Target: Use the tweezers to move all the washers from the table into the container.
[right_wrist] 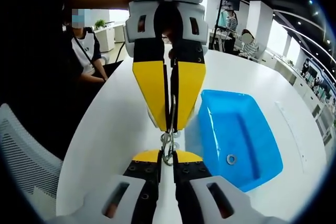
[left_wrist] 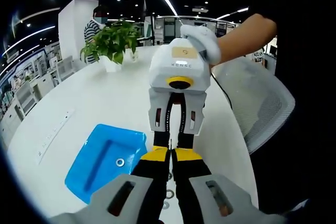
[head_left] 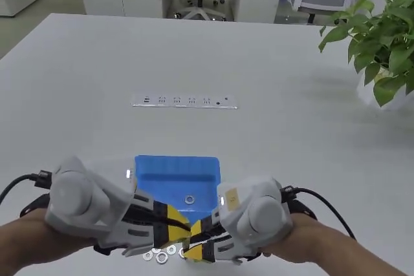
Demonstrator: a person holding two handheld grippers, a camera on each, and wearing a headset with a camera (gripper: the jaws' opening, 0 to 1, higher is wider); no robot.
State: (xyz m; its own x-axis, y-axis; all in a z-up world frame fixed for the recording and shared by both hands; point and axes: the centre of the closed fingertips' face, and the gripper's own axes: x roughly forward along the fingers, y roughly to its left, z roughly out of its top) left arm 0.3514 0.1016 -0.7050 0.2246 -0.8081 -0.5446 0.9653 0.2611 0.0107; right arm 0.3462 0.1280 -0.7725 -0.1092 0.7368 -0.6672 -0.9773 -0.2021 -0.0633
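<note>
my left claw [left_wrist: 169, 151] + right claw [right_wrist: 167, 157] both clamped on tweezers [right_wrist: 167, 141] | uneven squeeze could flick a washer [head_left: 162, 258] away

Head looks down; gripper views face each other beside the container [head_left: 174, 176].

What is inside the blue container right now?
One washer lies on the container floor. In the head view the left claw and right claw cover the container's near edge, so anything there is hidden.
</note>
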